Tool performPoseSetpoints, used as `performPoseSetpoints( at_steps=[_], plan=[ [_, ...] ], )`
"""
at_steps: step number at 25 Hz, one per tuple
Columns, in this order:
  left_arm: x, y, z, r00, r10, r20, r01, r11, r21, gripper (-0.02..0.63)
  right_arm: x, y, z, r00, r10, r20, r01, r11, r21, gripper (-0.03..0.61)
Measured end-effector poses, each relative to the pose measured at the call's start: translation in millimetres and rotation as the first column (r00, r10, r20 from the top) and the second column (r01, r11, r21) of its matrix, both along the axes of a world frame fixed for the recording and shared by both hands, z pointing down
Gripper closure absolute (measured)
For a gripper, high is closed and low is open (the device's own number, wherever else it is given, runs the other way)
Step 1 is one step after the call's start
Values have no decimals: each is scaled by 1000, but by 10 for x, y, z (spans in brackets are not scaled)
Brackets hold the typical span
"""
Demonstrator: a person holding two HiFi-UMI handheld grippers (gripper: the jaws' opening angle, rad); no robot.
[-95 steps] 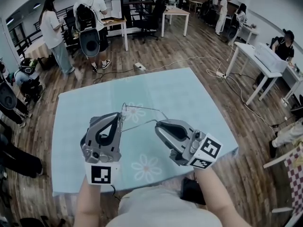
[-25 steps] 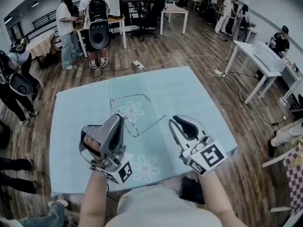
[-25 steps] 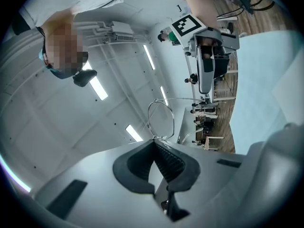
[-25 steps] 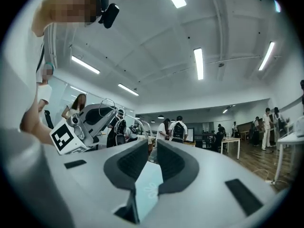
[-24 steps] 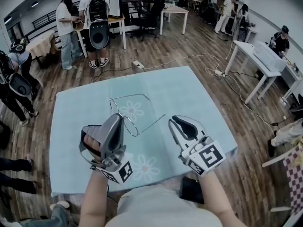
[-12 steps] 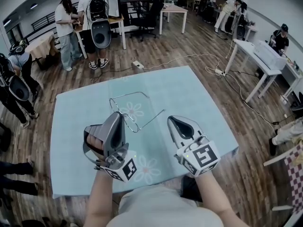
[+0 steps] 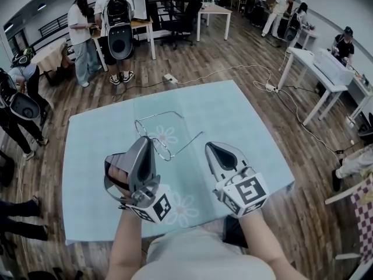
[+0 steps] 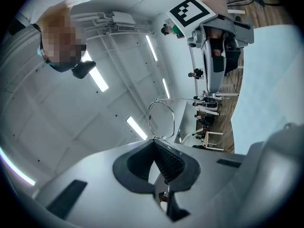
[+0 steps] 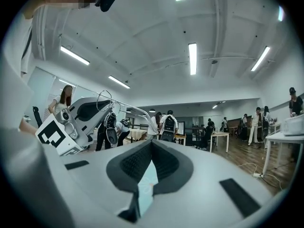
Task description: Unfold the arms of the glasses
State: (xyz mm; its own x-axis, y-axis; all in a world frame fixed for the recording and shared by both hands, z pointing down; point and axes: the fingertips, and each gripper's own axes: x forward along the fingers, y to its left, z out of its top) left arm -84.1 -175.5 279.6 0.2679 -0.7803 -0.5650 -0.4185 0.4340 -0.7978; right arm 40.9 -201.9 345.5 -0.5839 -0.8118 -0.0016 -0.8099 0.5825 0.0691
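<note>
Head view first: one pair of thin wire glasses [image 7: 158, 146], held up off the table [image 7: 245, 115], pinched at a lens rim by the left tool [image 7: 150, 140]. One arm [image 7: 189, 143] of the glasses sticking out toward the right tool [image 7: 209, 146]. Right tool closed, just beside the arm's tip, can't tell if touching. Two tools total, one marker cube [image 7: 156, 207] apiece, plain black-and-white square patterns on them. Light blue cloth [image 7: 105, 174] over the table, with a couple of flower prints [image 7: 182, 207].

Left tool view: left tool [image 8: 156, 139] clamped shut on the frame, one round rim [image 8: 161, 101] standing right above the tips. Right tool [image 8: 212, 90] hanging top right, one marker facing the camera.

Right tool view: right tool [image 9: 151, 141] shut tight, nothing in it. Off to the left, the left tool [image 9: 112, 109] with the glasses [image 9: 104, 101] in its grip.
</note>
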Motion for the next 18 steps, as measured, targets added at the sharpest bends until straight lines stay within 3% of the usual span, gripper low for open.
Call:
performPoseSetpoints(
  at_steps=[18],
  plan=[
    [-61, -2, -3, 999, -3, -32, 3, 1000, -7, 620, -54, -3, 72, 1000, 20, -11, -20, 1000, -12, 571]
  ],
)
